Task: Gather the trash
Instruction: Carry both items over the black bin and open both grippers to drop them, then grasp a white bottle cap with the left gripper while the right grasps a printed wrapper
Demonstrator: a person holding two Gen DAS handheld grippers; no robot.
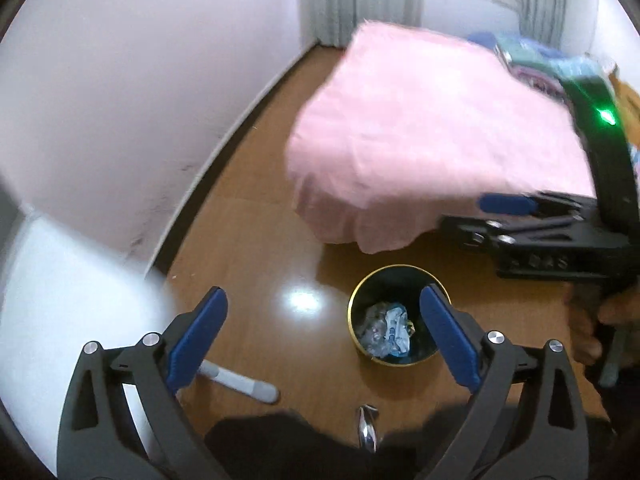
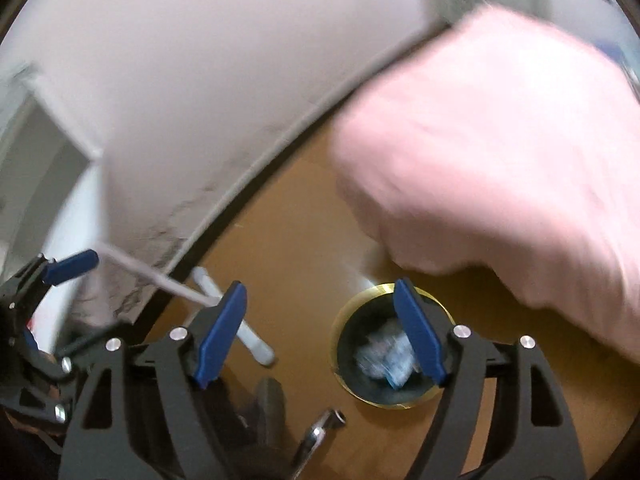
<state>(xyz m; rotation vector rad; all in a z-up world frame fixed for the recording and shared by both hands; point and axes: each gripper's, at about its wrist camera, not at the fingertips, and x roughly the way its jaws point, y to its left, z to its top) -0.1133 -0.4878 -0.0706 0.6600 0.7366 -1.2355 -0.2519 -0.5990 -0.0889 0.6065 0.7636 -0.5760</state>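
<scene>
A round black bin with a gold rim (image 1: 352,322) stands on the wooden floor and holds crumpled white and blue trash (image 1: 388,330). It also shows in the right wrist view (image 2: 340,354), with the blurred trash (image 2: 386,356) inside. My left gripper (image 1: 324,336) is open and empty above the floor, its right finger over the bin's edge. My right gripper (image 2: 320,332) is open and empty above the bin. The right gripper also shows in the left wrist view (image 1: 508,204), at the right, above the bin.
A bed with a pink cover (image 1: 420,132) stands behind the bin. A white wall (image 1: 140,100) runs along the left. A white and grey stick-shaped object (image 1: 240,382) lies on the floor left of the bin. A shiny metal piece (image 1: 367,428) lies near the bottom edge.
</scene>
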